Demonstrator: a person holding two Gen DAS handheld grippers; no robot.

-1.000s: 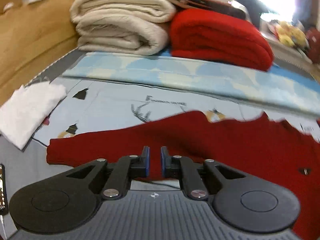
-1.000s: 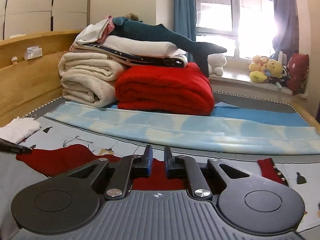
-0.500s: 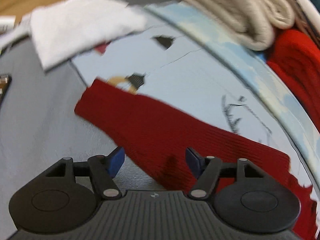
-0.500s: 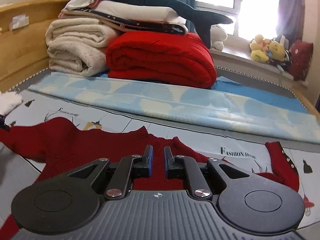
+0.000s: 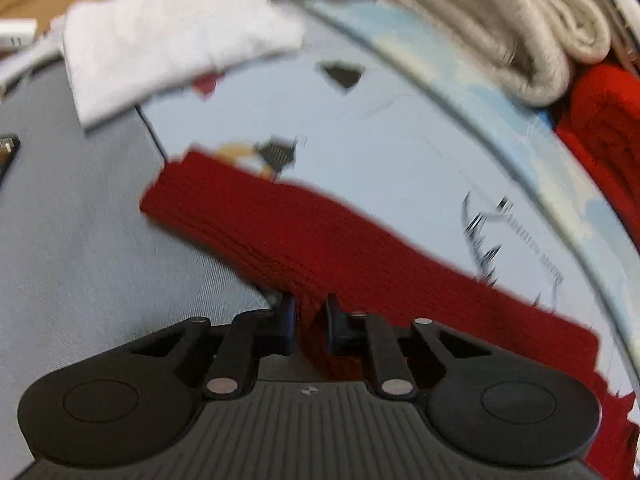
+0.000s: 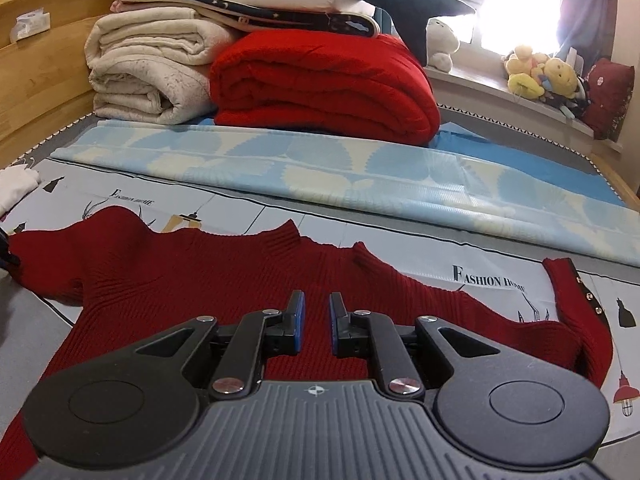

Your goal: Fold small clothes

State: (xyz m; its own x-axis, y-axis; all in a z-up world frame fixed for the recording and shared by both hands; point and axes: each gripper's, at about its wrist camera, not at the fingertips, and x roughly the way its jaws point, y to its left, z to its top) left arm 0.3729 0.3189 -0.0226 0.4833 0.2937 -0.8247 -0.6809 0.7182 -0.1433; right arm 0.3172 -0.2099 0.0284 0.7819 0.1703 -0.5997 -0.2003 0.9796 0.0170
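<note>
A dark red knitted sweater (image 6: 208, 276) lies spread flat on the printed bed sheet (image 6: 240, 208), collar toward the blankets, both sleeves out to the sides. In the left wrist view its left sleeve (image 5: 280, 232) runs across the frame, and my left gripper (image 5: 310, 316) is shut on the sleeve's near edge, with red knit pinched between the pads. My right gripper (image 6: 316, 320) hovers over the sweater's chest below the collar, jaws shut with a narrow gap and nothing held. The right sleeve (image 6: 576, 308) is bent back with its cuff up.
A folded white cloth (image 5: 168, 52) lies beyond the left sleeve's cuff. Folded cream blankets (image 6: 152, 76) and a red blanket (image 6: 320, 84) are stacked at the back, behind a rolled light-blue mat (image 6: 360, 172). A wooden headboard (image 6: 36, 80) runs along the left.
My left gripper opened over the left sleeve, then shut on its edge. My right gripper moved forward over the sweater's chest, jaws still shut.
</note>
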